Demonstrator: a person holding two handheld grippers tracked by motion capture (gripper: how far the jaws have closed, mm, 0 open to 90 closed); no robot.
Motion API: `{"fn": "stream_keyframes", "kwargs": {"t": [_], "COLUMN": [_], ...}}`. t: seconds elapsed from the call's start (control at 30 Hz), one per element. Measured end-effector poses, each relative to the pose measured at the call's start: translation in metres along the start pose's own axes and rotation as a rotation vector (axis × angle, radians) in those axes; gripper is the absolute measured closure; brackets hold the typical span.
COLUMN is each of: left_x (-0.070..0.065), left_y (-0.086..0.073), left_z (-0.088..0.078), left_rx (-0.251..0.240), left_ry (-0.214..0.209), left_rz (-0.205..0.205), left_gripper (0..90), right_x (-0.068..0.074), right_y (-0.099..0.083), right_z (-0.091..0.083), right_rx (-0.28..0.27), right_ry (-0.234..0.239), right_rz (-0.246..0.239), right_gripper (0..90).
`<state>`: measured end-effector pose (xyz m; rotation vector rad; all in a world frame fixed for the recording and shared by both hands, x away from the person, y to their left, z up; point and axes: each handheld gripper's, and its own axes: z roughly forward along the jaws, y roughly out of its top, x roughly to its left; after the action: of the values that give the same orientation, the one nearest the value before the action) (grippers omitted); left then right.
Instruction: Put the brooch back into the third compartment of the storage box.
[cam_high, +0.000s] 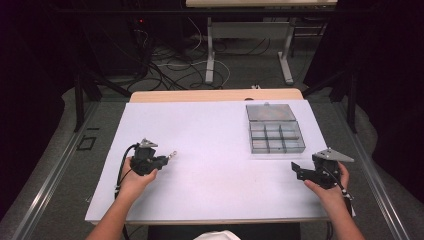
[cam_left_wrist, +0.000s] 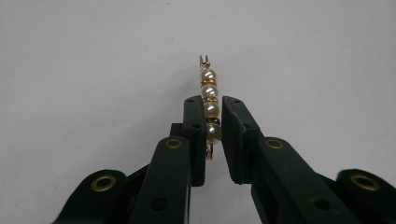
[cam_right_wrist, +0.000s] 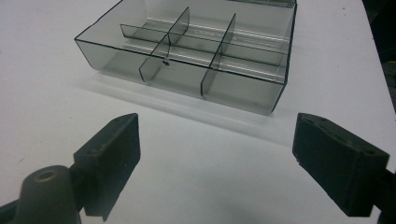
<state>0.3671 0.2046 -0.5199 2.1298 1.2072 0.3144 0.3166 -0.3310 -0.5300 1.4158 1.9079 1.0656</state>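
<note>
Pinching a pearl pin (cam_left_wrist: 209, 100), left hand-held gripper (cam_left_wrist: 214, 122) hides its lower end.

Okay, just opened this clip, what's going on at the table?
A person at a white table holds a tool in each hand. The left tool is shut on a pearl hair clip, a gold bar strung with four pearls, held clear of the table. The right tool is open and holds nothing, pointed at a clear divided organizer box. The box sits with its lid open at the far right of the table, and its visible compartments look empty.
</note>
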Motion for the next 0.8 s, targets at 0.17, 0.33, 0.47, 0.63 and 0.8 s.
{"fn": "stream_keyframes", "kwargs": {"t": [0.17, 0.33, 0.47, 0.63, 0.8], "left_x": [-0.009, -0.020, -0.029, -0.039, -0.049], "left_y": [0.002, 0.005, 0.007, 0.008, 0.008], "left_z": [-0.005, -0.011, -0.013, -0.016, -0.015], "left_rx": [-0.026, -0.047, -0.060, -0.062, -0.067], "left_ry": [-0.012, -0.036, -0.054, -0.085, -0.103], "left_rz": [0.021, 0.058, 0.084, 0.119, 0.141], "left_gripper": [80.6, 80.6, 80.6, 80.6, 80.5], "right_x": [0.000, 0.001, 0.002, 0.003, 0.005], "right_y": [0.000, 0.000, 0.001, 0.001, 0.002], "right_z": [0.000, -0.001, -0.001, -0.001, 0.000], "right_rx": [-0.002, -0.001, 0.000, -0.002, -0.002], "right_ry": [0.002, 0.006, 0.015, 0.013, 0.025], "right_rz": [-0.007, -0.009, -0.006, -0.026, -0.027], "right_gripper": [14.7, 14.8, 14.8, 14.9, 15.0]}}
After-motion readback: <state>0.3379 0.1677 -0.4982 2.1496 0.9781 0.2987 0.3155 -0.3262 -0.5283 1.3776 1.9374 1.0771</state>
